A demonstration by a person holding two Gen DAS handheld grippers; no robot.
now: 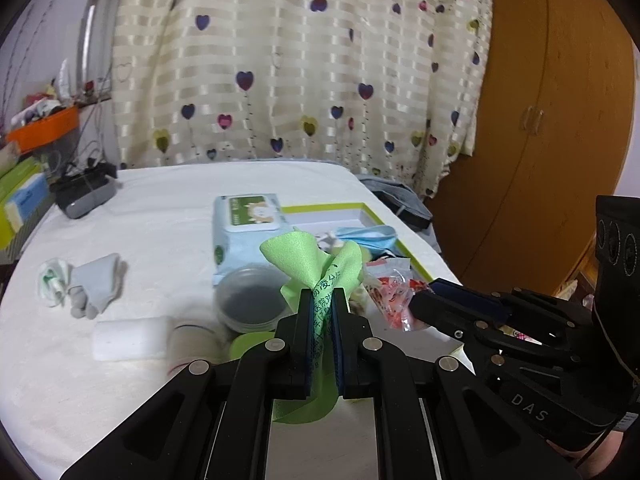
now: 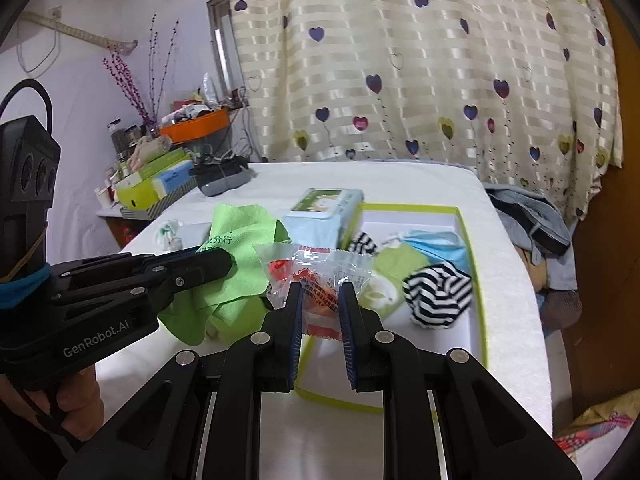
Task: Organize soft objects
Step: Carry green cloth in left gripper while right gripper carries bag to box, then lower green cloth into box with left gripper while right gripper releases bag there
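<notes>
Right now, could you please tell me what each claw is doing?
Left claw: shut on the green cloth.
Right claw: shut on the clear snack packet.

In the right wrist view the tray (image 2: 466,216) lies right of centre on the surface (image 2: 420,184), holding 2 rolled socks (image 2: 438,294) and a mask (image 2: 434,242). The wipes pack (image 2: 324,210) sits just left of it, the cloth (image 2: 236,264) further left.
</notes>
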